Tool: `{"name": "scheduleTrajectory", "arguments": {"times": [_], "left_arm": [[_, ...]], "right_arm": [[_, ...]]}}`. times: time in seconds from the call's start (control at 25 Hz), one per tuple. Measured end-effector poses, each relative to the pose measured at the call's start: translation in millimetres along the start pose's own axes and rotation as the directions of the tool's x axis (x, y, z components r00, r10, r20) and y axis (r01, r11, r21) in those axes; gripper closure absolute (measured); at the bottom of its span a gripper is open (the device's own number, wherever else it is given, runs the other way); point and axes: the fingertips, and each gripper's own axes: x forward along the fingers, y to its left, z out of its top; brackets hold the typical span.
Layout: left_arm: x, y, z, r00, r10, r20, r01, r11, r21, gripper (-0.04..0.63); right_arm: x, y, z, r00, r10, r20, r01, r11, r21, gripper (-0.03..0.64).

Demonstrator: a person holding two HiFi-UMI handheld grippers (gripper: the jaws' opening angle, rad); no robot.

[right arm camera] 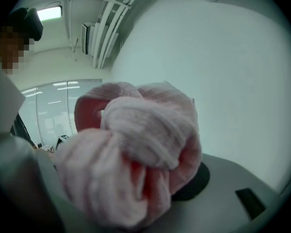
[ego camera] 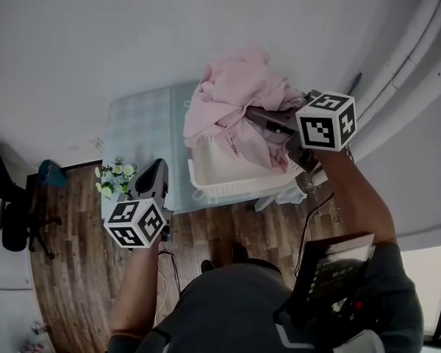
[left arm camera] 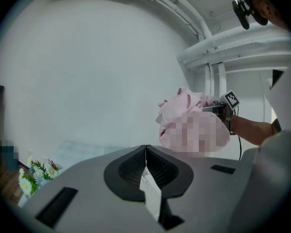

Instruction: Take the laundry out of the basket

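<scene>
My right gripper (ego camera: 263, 118) sits at about two o'clock in the head view. Its jaws are closed partway on a thick wad of the pink garment (ego camera: 235, 94), and in the right gripper view the bunched cloth fills the space between the jaws and spills over them. The garment hangs in a heap above the white laundry basket (ego camera: 228, 186), with its lower folds draping down inside the basket's rim at twelve o'clock. The basket stands on the table (ego camera: 143, 123), which has a pale checked cover, toward the table's three o'clock end.

My left gripper (ego camera: 154, 166) is down at eight o'clock, well apart from the cloth. Its jaws are pressed together and grip no laundry; a small white strip (left arm camera: 150, 191) shows at their seam. A bunch of flowers (ego camera: 114, 176) lies just beside it, at its nine o'clock.
</scene>
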Motion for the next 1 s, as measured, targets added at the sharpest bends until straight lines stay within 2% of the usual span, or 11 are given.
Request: {"name": "scheduleTrajectory", "arguments": {"times": [0.24, 0.44, 0.64, 0.72, 0.92, 1.0], "left_arm": [[-29, -31, 20, 0.998, -0.028, 0.058, 0.026, 0.999, 0.036, 0.584], [-60, -51, 59, 0.992, -0.047, 0.116, 0.038, 0.996, 0.075, 0.585], [-79, -53, 88, 0.986, -0.065, 0.154, 0.050, 0.994, 0.098, 0.586], [-74, -51, 89, 0.985, -0.079, 0.155, 0.063, 0.992, 0.105, 0.586], [-51, -40, 85, 0.982, -0.102, 0.160, 0.084, 0.989, 0.119, 0.586], [-44, -39, 88, 0.981, -0.114, 0.156, 0.095, 0.988, 0.124, 0.586]], "right_arm": [[-55, 42, 38, 0.993, -0.010, 0.115, 0.007, 1.000, 0.030, 0.354], [-94, 75, 77, 0.976, -0.065, 0.208, 0.058, 0.998, 0.037, 0.354], [-113, 95, 102, 0.954, -0.108, 0.281, 0.096, 0.994, 0.057, 0.354], [-116, 97, 104, 0.945, -0.102, 0.311, 0.078, 0.993, 0.087, 0.354], [-112, 92, 101, 0.931, -0.046, 0.362, -0.029, 0.980, 0.199, 0.354], [-111, 90, 100, 0.930, -0.049, 0.365, -0.035, 0.975, 0.219, 0.354]]}}
